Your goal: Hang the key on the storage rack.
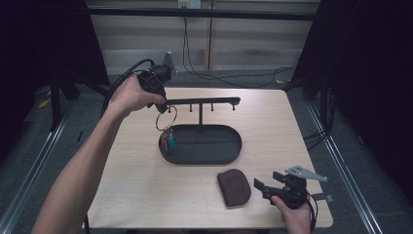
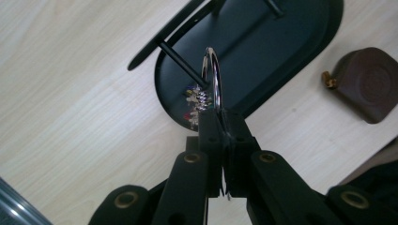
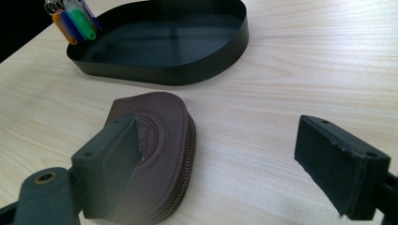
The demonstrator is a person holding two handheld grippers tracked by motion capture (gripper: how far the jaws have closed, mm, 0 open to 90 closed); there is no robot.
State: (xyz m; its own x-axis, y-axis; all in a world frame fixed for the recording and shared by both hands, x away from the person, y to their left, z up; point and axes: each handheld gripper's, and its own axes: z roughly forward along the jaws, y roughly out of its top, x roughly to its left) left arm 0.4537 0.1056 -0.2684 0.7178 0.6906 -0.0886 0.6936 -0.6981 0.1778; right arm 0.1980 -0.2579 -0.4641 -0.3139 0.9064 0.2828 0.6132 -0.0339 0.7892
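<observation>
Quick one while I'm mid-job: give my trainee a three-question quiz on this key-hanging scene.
1. True or false: the left gripper has its fingers closed on the key ring.
2. What lies on the table nearest the right gripper? A) brown pouch B) mug C) screwdriver
3. The coloured key tags dangle over one end of the black ____.

Key: 1 true. 2 A, the brown pouch. 3 tray, under the hook stand.

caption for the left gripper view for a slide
Left gripper holds a key ring by a stand's peg.
</observation>
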